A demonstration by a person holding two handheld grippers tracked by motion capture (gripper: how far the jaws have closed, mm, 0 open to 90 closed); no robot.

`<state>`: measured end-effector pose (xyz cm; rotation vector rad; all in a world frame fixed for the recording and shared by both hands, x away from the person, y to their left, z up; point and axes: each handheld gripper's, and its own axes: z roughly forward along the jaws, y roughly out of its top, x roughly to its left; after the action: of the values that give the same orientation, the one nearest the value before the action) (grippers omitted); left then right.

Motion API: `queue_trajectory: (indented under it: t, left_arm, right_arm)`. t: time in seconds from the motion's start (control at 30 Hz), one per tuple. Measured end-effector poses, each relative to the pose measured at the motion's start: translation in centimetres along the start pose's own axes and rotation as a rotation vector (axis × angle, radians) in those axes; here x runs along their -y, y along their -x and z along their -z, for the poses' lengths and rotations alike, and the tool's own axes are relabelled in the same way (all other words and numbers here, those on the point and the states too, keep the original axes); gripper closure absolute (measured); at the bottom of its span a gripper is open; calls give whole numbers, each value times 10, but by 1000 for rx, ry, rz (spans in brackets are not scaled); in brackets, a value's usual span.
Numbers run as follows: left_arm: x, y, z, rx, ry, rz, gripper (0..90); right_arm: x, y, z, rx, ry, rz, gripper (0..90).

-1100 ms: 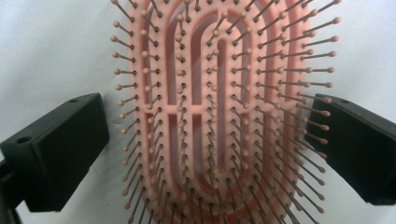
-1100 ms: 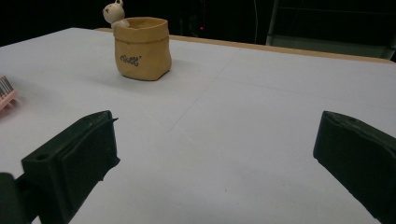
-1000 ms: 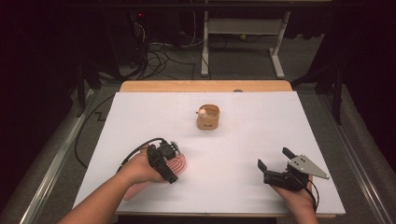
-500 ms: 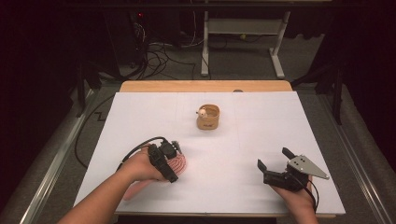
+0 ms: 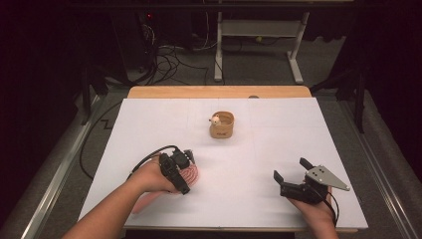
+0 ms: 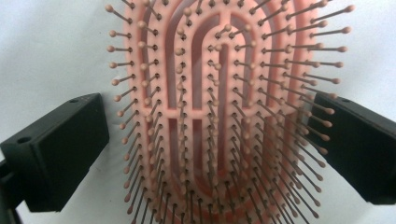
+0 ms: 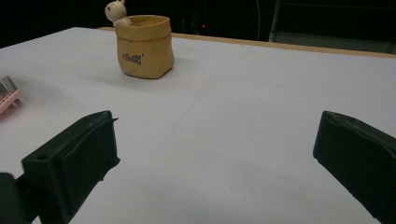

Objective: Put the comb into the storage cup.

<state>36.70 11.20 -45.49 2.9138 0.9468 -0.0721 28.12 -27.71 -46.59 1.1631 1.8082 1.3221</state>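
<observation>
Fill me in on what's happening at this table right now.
A person works at a white table with a gripper in each hand. The left gripper is down over a pink hairbrush lying bristles-up, its jaws open on either side of the brush head, not yet closed on it. The right gripper rests open near the table's front edge, holding nothing. A small tan pouch-shaped holder with a little figure on its rim stands farther back.

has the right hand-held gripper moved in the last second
No. The right hand-held gripper sits at the same spot near the table's front right edge, just as far from the tan pot.
</observation>
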Motion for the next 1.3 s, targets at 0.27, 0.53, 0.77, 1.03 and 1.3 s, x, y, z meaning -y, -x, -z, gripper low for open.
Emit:
queue_trajectory:
  t: [0.27,0.53,0.77,1.03,1.3]
  left_arm:
    - [-1,0,0,-1,-13,-3,2]
    - [-4,-1,2,-1,-31,-4,22]
    - [-5,0,3,-11,-38,-7,44]
    - [-4,-2,4,-10,-31,-3,75]
    - [-5,-1,4,-14,-36,4,93]
  right_arm:
    - [0,0,1,3,2,0,4]
    - [0,1,1,5,1,-3,4]
    - [0,0,1,3,1,-1,4]
    - [0,0,1,5,-2,-1,4]
    - [0,1,2,8,3,-3,4]
